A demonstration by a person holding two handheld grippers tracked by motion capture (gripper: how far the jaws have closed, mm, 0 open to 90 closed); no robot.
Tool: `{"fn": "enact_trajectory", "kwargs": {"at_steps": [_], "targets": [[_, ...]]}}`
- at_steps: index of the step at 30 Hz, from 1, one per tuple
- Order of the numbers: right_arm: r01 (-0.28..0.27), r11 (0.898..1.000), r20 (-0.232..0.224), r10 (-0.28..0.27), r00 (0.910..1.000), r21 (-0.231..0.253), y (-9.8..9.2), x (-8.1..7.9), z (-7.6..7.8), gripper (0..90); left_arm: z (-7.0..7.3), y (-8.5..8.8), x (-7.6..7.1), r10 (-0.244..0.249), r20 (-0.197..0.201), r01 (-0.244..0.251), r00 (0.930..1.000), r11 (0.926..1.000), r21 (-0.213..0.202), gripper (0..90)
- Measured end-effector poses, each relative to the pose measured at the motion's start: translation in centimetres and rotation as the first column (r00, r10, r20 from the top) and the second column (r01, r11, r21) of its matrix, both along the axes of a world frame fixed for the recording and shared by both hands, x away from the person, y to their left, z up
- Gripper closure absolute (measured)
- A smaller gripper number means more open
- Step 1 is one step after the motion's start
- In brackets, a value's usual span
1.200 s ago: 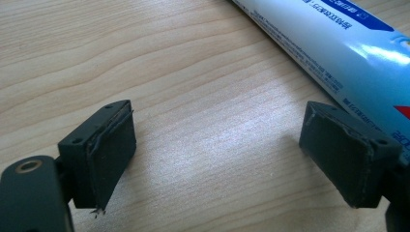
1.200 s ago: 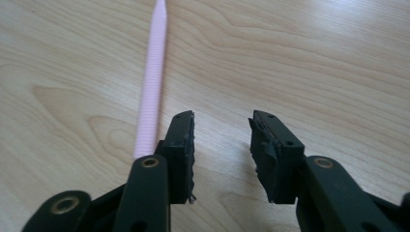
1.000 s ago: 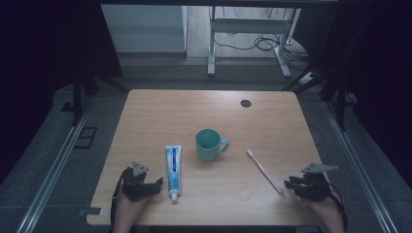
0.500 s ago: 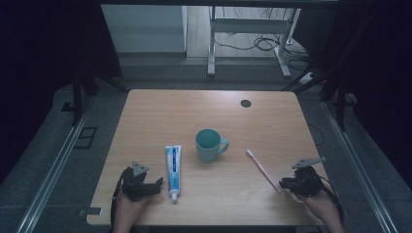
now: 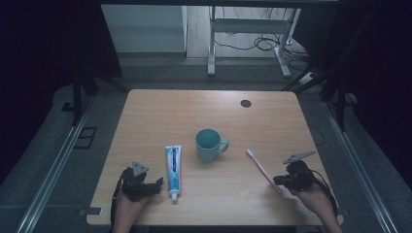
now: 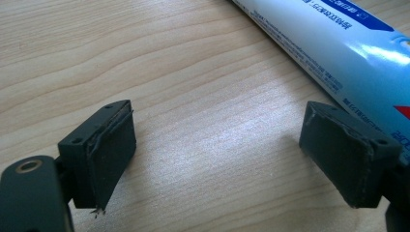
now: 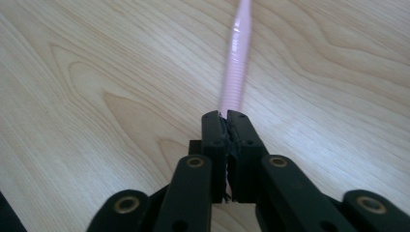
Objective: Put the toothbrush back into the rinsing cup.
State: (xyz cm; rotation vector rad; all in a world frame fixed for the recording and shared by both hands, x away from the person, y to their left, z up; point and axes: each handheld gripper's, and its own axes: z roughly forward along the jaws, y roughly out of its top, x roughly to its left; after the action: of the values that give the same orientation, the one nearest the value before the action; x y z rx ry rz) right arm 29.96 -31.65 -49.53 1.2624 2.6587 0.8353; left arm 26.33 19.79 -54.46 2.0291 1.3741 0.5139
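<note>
Right gripper [image 7: 227, 116]: jaws were clenched on the near end of the pink toothbrush [image 7: 235, 67], whose handle ran from between the pads up to the top edge of the right gripper view. In the high view the toothbrush [image 5: 260, 167] lay slantwise at lower right of the wooden table [image 5: 155, 116], white head toward the mug, the right gripper [image 5: 279, 180] at its lower end.

Left gripper [image 6: 217, 154]: jaws were released, spread wide over bare wood. The blue-and-white toothpaste tube [image 6: 333, 53] crossed the upper right of the left gripper view, just beside the right-hand jaw; whether they touched, I could not tell. Print on the tube was too small and blurred to read.

High view: the left gripper [image 5: 158, 184] sat at lower left, just left of the toothpaste tube [image 5: 172, 165], cap toward the bottom edge. The teal mug [image 5: 209, 144] stood upright at centre, handle to the right; its inside looked empty.
</note>
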Motion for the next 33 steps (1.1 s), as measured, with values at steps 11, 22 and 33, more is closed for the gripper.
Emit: {"fn": "enact_trajectory", "kwargs": {"at_steps": [11,22,33], "targets": [[-0.041,0.999,-0.045,0.04,0.9982,-0.022,1.6,0.3,-1.5,89.4,0.0,0.0,0.0,0.001,0.0,-0.001,1.0,1.0,0.0,12.9],[-0.002,0.999,-0.043,0.001,0.9991,-0.04,0.0,0.9,-1.5,89.2,0.0,0.0,0.0,0.0,0.0,0.0,1.0,1.0,0.0,12.9],[0.017,0.998,-0.04,-0.019,0.999,-0.063,-1.3,1.5,-1.0,88.9,0.0,0.0,0.0,-0.001,0.0,0.001,1.0,1.0,0.001,12.9]]}}
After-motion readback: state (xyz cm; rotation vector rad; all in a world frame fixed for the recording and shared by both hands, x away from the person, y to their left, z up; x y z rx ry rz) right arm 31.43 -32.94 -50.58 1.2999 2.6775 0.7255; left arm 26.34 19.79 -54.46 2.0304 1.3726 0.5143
